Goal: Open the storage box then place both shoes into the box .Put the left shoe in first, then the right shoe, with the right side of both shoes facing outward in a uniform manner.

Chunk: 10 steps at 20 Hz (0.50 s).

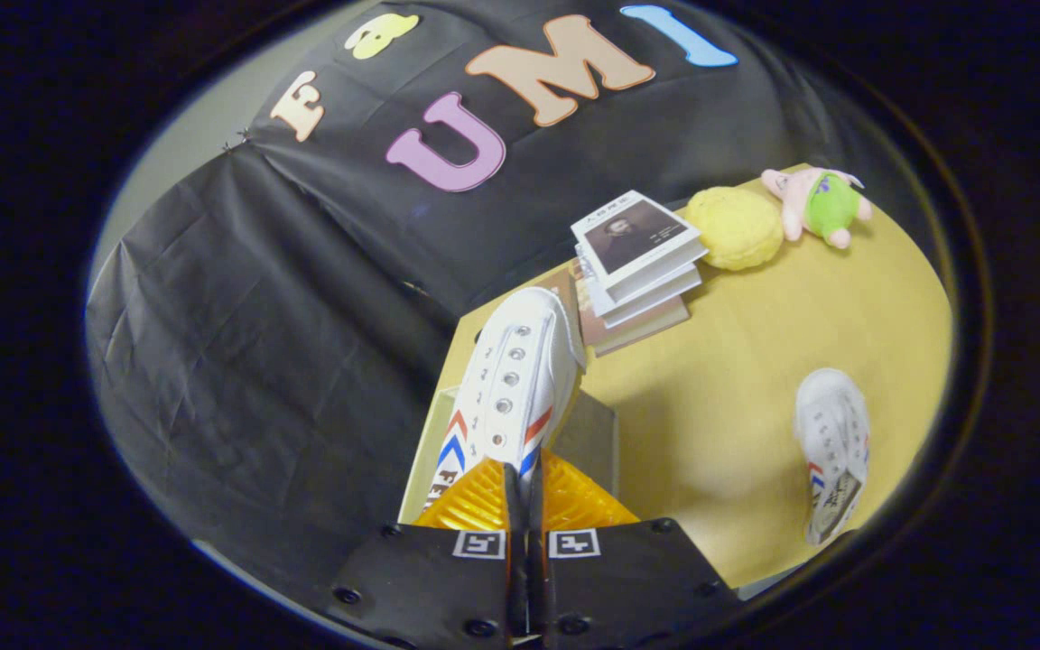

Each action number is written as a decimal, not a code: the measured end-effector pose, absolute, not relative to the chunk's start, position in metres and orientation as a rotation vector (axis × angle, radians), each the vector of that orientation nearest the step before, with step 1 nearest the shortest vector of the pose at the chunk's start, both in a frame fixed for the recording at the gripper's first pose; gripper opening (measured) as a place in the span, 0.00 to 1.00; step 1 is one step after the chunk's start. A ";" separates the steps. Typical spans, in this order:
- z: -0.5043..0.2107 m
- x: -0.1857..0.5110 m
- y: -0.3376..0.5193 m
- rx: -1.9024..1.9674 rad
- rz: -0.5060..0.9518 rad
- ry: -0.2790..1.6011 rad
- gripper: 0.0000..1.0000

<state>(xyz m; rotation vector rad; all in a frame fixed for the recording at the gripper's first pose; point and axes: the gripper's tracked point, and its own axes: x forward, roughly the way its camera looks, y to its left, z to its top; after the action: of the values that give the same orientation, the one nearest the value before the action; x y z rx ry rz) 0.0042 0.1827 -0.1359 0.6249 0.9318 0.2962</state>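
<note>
My gripper [524, 487] is shut on a white sneaker [511, 379] with red and blue chevrons. Both orange fingers [475, 501] pinch it near the heel opening, and its toe points away from me. The held shoe hangs above the storage box [594, 433], whose pale rim and grey inside show under it at the near left corner of the yellow table [719, 397]. The second white sneaker [834, 451] lies on the table to the right, apart from the box. Whether the box has a lid I cannot tell.
A stack of books [636, 262] sits just beyond the held shoe's toe. Behind it are a yellow fluffy ball [737, 226] and a pink and green plush toy [816, 206]. The table's left edge runs along the black cloth wall.
</note>
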 end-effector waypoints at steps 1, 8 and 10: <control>-0.137 0.004 0.195 0.619 0.308 0.942 0.04; -0.171 -0.007 0.268 0.588 0.371 1.038 0.04; -0.183 -0.010 0.281 0.573 0.373 1.062 0.04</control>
<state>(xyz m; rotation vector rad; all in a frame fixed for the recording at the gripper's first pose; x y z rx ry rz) -0.0097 0.2812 -0.1831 0.5725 1.0623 0.3735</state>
